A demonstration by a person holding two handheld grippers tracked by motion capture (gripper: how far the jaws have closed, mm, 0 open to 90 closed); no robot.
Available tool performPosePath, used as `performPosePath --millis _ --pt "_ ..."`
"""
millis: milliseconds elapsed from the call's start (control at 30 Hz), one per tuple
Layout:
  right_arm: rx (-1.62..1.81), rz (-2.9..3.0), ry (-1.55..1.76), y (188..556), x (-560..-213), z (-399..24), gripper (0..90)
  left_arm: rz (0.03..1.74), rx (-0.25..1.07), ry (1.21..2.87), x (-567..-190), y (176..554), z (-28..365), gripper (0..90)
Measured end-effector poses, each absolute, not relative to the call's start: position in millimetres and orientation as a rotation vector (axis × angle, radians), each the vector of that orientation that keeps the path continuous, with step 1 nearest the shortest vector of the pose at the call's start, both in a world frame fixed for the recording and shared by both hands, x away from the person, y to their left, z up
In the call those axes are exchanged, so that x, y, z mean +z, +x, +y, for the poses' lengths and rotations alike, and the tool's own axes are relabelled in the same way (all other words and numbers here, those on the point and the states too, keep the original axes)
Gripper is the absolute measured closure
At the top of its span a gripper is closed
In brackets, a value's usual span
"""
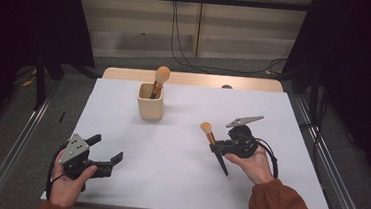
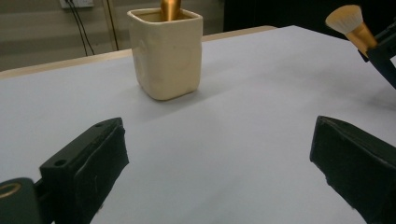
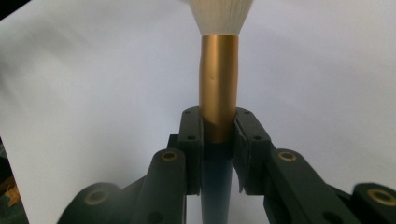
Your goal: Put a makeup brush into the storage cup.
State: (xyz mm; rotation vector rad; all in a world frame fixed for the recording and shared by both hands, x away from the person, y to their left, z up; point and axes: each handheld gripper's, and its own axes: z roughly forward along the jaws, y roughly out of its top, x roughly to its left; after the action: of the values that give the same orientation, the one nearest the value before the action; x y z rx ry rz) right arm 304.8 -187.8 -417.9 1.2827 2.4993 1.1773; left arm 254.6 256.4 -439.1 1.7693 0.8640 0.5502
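Makeup brush (image 1: pixel 210 136) clamped in right hand-held gripper (image 1: pixel 214 146); another brush (image 1: pixel 159 80) in cream cup (image 1: pixel 150 106).

cream cup (image 1: pixel 150 103) holding a second brush (image 1: pixel 159 79), white table (image 1: pixel 169 163)

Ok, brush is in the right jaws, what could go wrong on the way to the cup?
1. The right gripper grips the gold-ferruled makeup brush at the ferrule's smooth end, so it may pivot or slip.
2. The cream square ceramic cup already holds another brush; the narrow opening could snag or tip.
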Motion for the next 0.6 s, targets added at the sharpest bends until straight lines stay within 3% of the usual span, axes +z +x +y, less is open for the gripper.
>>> performPosePath --millis 600 --pt "1.457 2.276 1.168 295.0 -418.8 -196.9 75.6 0.862 0.551 1.767 -438.7 254.5 256.6 3.8"
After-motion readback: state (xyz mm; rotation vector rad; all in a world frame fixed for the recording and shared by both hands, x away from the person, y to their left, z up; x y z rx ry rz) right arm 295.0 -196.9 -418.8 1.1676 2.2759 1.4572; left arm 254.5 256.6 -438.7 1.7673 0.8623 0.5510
